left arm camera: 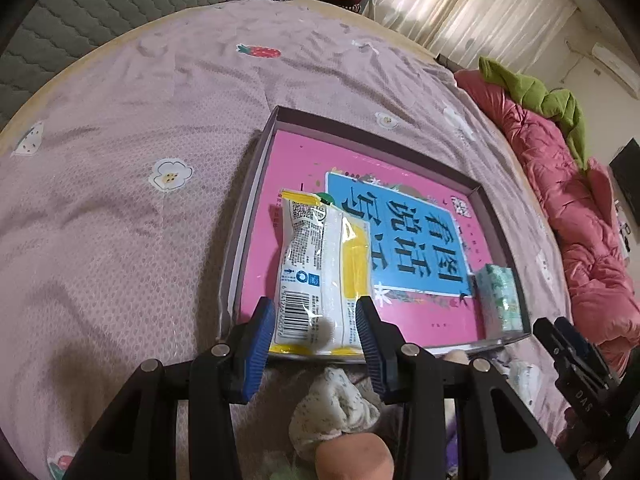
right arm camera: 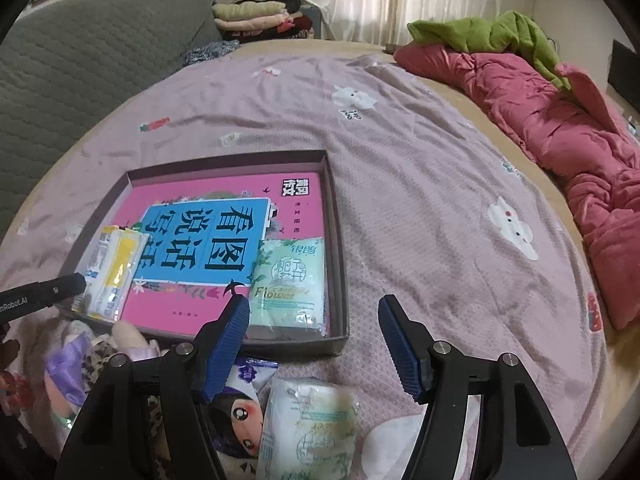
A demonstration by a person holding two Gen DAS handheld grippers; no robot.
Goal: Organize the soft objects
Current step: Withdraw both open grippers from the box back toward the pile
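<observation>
- The left gripper (left arm camera: 316, 320) is pinching the near end of a yellow-and-white packet (left arm camera: 324, 268), its blue pads pressing on both sides of the crinkled plastic.
- The packet is showing a barcode and small print on its white face, and it is lying over the near-left wall of the tray (left arm camera: 256, 184), reaching in above the pink book (left arm camera: 400, 240).
- A mint-green tissue pack (right arm camera: 290, 284) is lying inside the tray at its near-right corner, on the book.
- The right gripper (right arm camera: 316, 316) is hovering with its jaws spread wide, gripping nothing.
- Beneath it, a second pale tissue pack (right arm camera: 308, 416) and what looks like a doll face (right arm camera: 240, 420) are lying on the purple bedsheet (right arm camera: 420, 184).
- A pink quilt (right arm camera: 560, 140) is bunching at the far right.
</observation>
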